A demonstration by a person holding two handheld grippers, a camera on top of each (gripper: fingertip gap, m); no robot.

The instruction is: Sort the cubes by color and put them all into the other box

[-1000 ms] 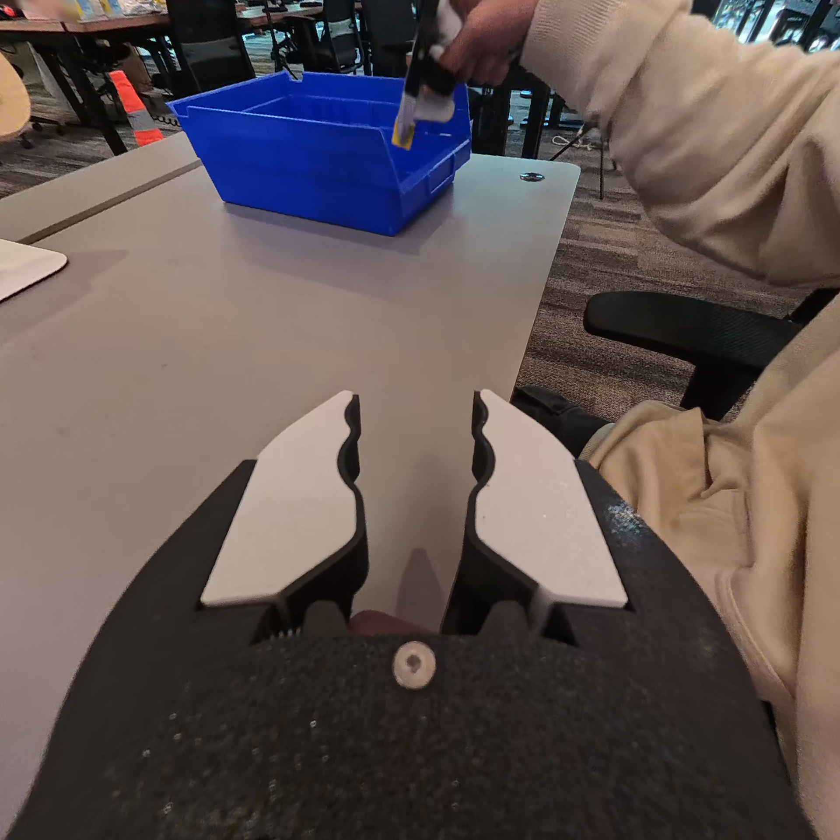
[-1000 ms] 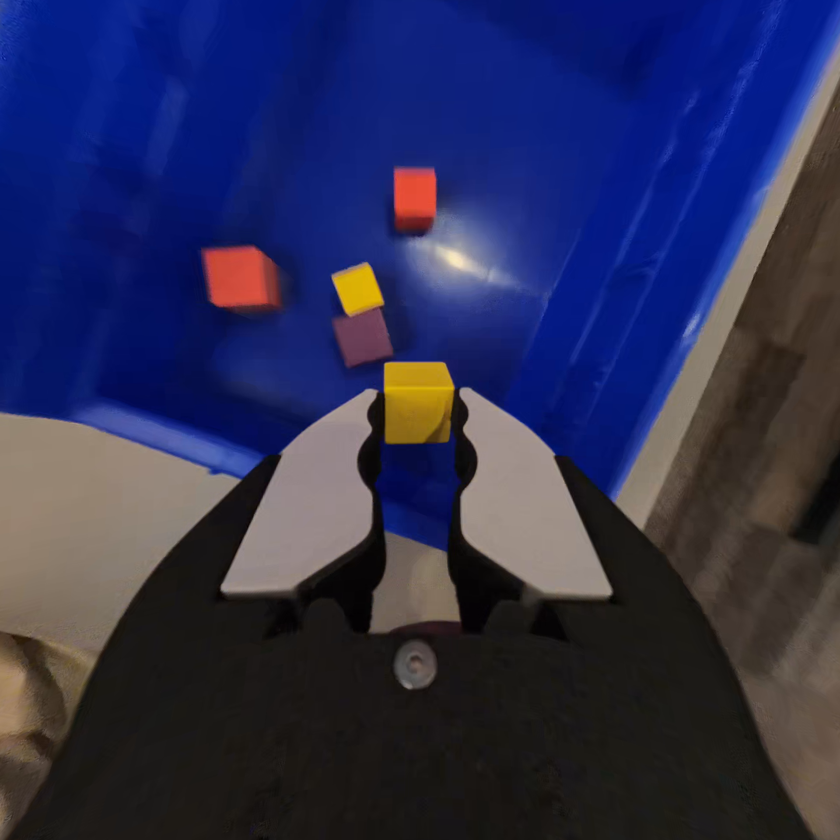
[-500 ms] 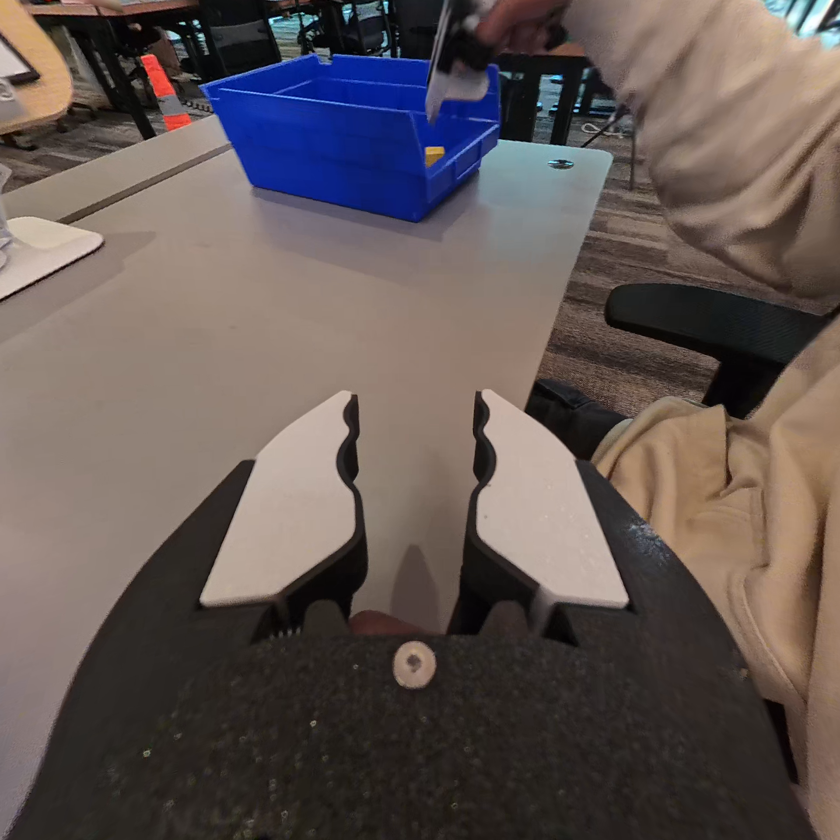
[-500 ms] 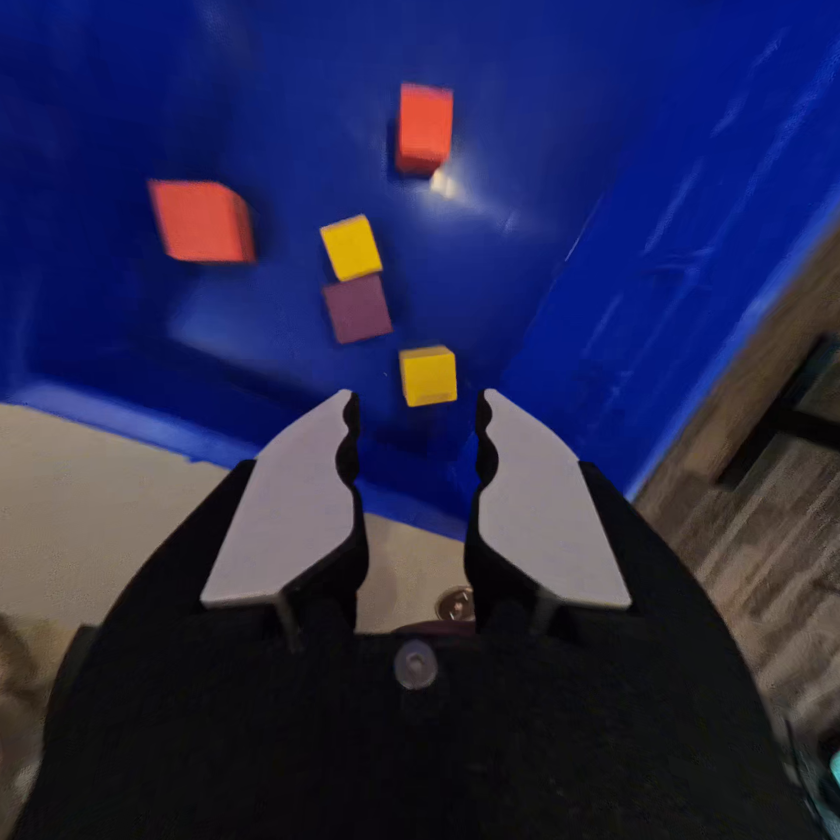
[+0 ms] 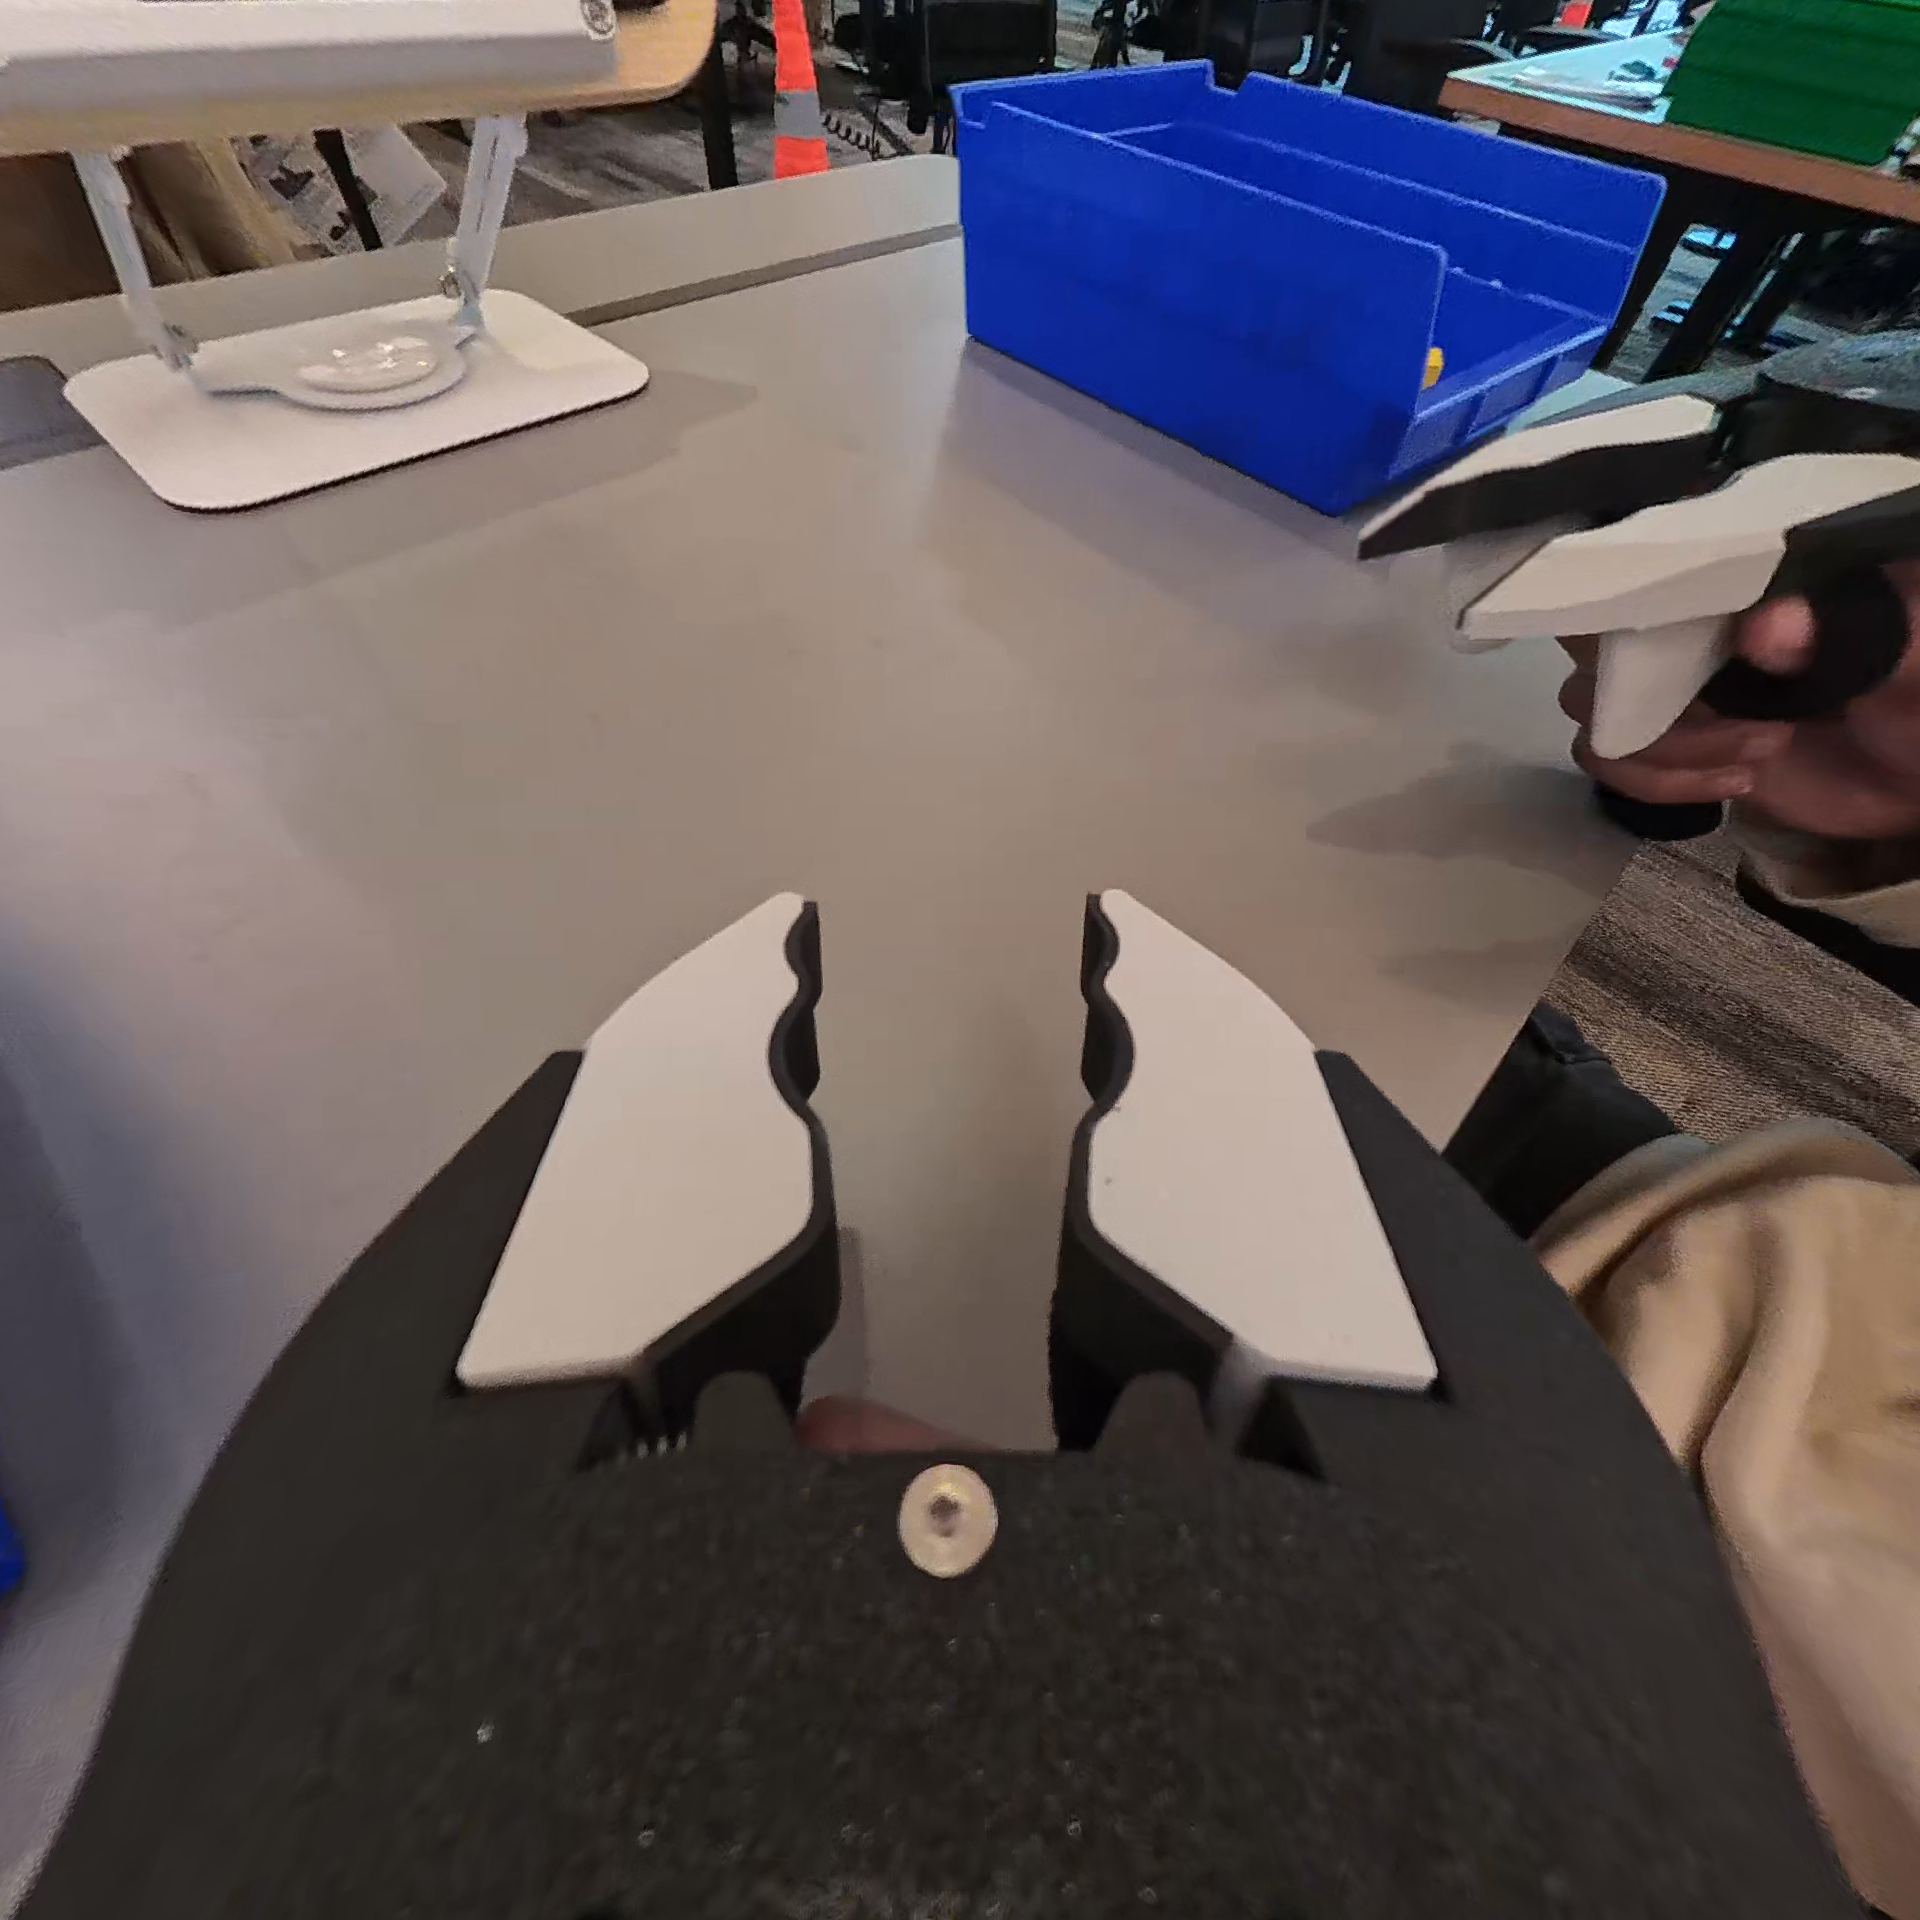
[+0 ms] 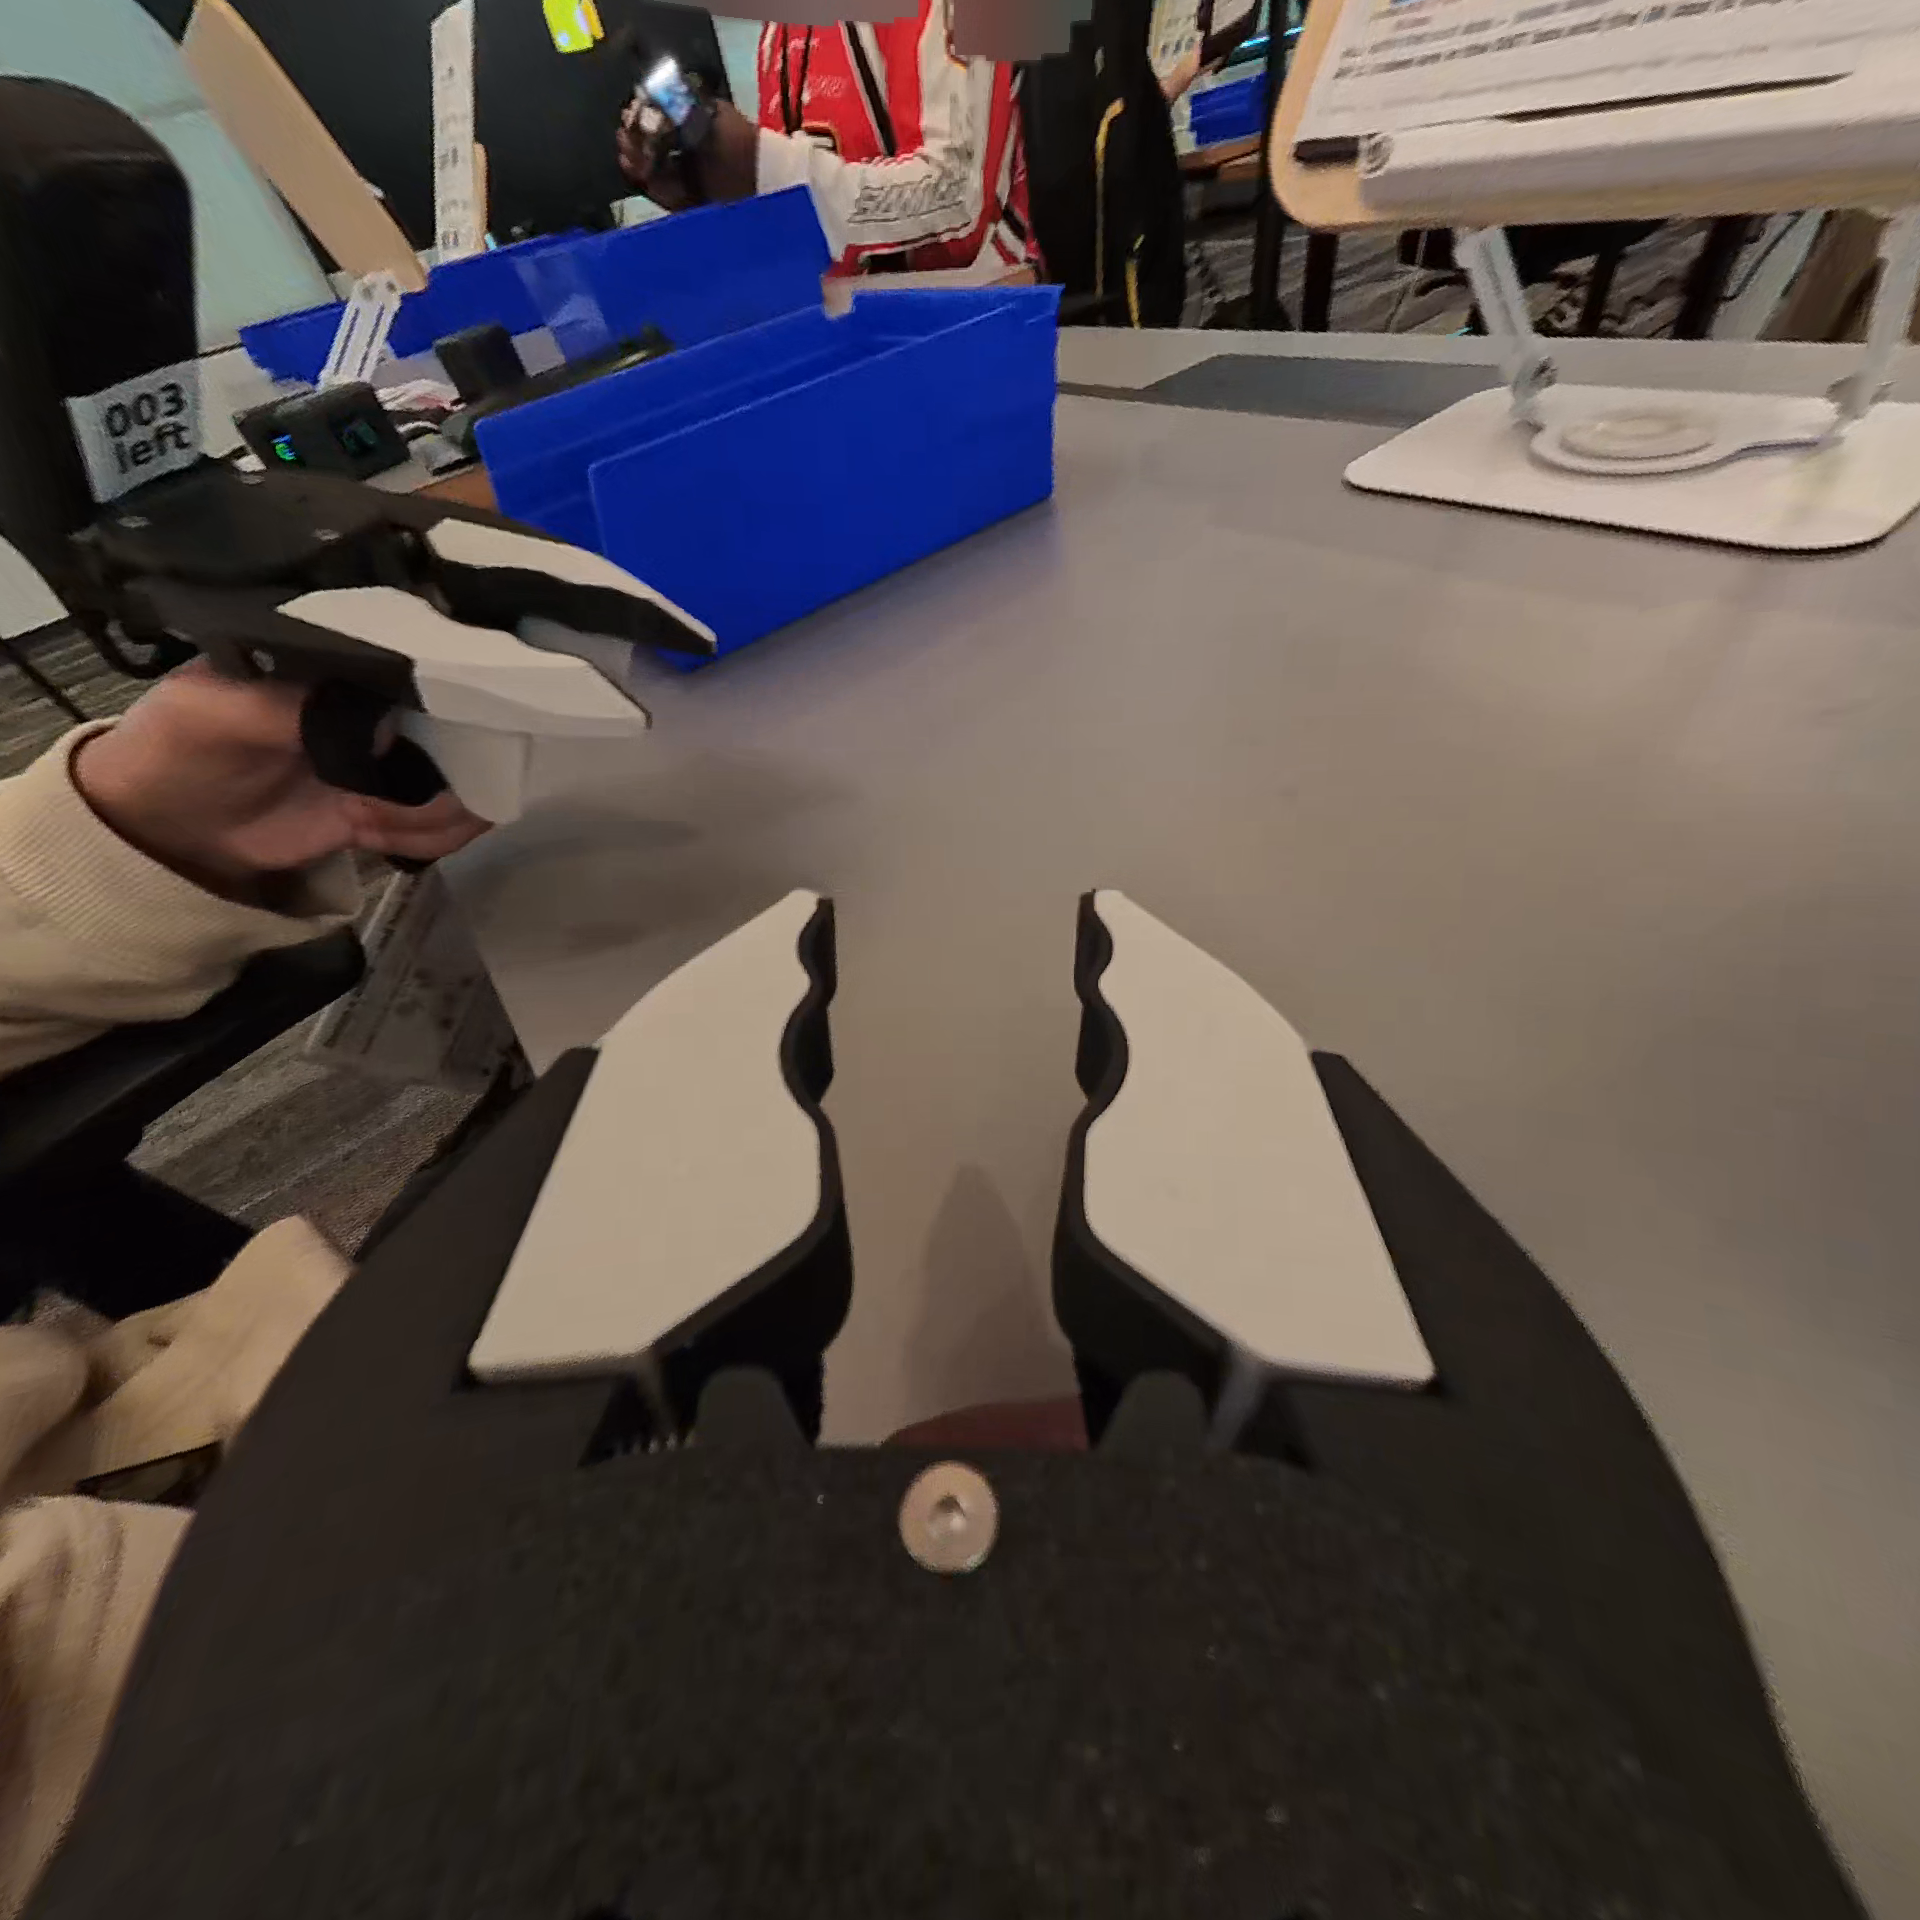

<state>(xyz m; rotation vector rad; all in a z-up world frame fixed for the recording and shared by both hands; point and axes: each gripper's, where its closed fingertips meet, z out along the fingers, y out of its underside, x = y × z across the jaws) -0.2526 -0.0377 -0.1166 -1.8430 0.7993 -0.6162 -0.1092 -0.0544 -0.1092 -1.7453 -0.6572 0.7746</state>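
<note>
My left gripper (image 5: pixel 948 914) is open and empty, low over the grey table (image 5: pixel 727 675). My right gripper (image 6: pixel 951 914) is open and empty too, also over bare table. A blue divided box (image 5: pixel 1195 281) stands at the far right of the table; a bit of a yellow cube (image 5: pixel 1434 366) shows through its end wall. The right gripper also shows in the left wrist view (image 5: pixel 1413 587), in front of that box. A second blue divided box (image 6: pixel 810 468) stands on the other side, behind the left gripper (image 6: pixel 677 684). Its inside is hidden.
A white stand with a flat base (image 5: pixel 353 405) sits at the table's back; it also shows in the right wrist view (image 6: pixel 1642 468). The table's near edge drops to carpet (image 5: pixel 1714 997) and an office chair (image 6: pixel 156 1039). A person in a red and white jacket (image 6: pixel 904 156) sits behind.
The right gripper opened and dropped the yellow cube into the blue box, then drew out and swung low over the table. The left gripper turned to face the box and stayed open.
</note>
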